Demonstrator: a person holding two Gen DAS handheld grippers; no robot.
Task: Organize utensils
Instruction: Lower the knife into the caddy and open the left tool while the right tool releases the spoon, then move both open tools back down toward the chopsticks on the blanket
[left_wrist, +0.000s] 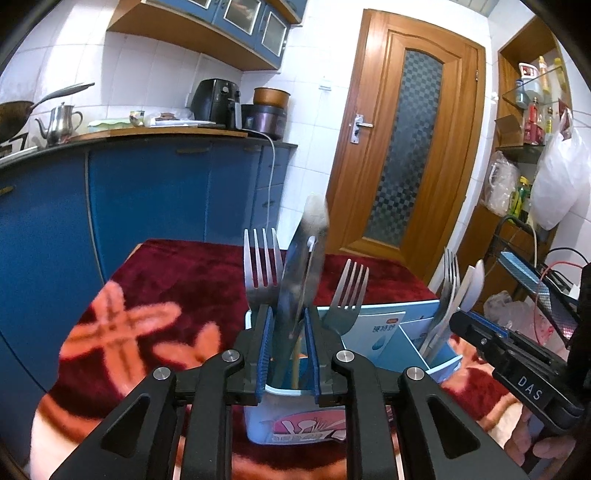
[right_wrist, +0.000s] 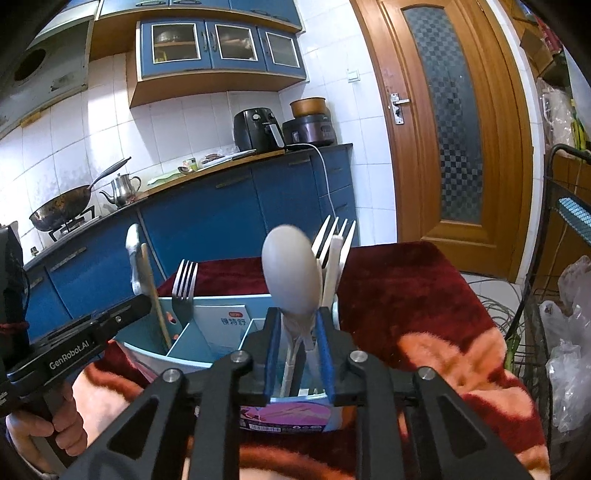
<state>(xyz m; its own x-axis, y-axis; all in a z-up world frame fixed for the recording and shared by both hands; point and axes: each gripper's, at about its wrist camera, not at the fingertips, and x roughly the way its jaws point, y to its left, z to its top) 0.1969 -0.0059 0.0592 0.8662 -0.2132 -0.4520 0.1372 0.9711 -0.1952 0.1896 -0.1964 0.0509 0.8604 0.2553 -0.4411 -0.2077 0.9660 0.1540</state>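
Hovering over the pale blue organizer box (left_wrist: 373, 332), my left gripper (left_wrist: 290, 347) has a blurred steel blade (left_wrist: 299, 273) standing upright between its blue pads (left_wrist: 267, 354). The blade fills the gap at the tips, and I cannot tell whether the pads press on it. A wooden chopstick (left_wrist: 297, 354) stands in the same compartment, with one fork (left_wrist: 260, 266) just left and another fork (left_wrist: 349, 291) just right, tines up.

Over on my right gripper (right_wrist: 299, 343), the jaws are released: a white spoon (right_wrist: 291, 273) stands bowl-up between the pads with slack on both sides, and white plastic forks (right_wrist: 334, 247) stand just behind it.

Both grippers tilt slightly downward, side by side over the box on the dark red blanket (right_wrist: 406, 295), my left hand (right_wrist: 40, 432) wrapped around its handle.
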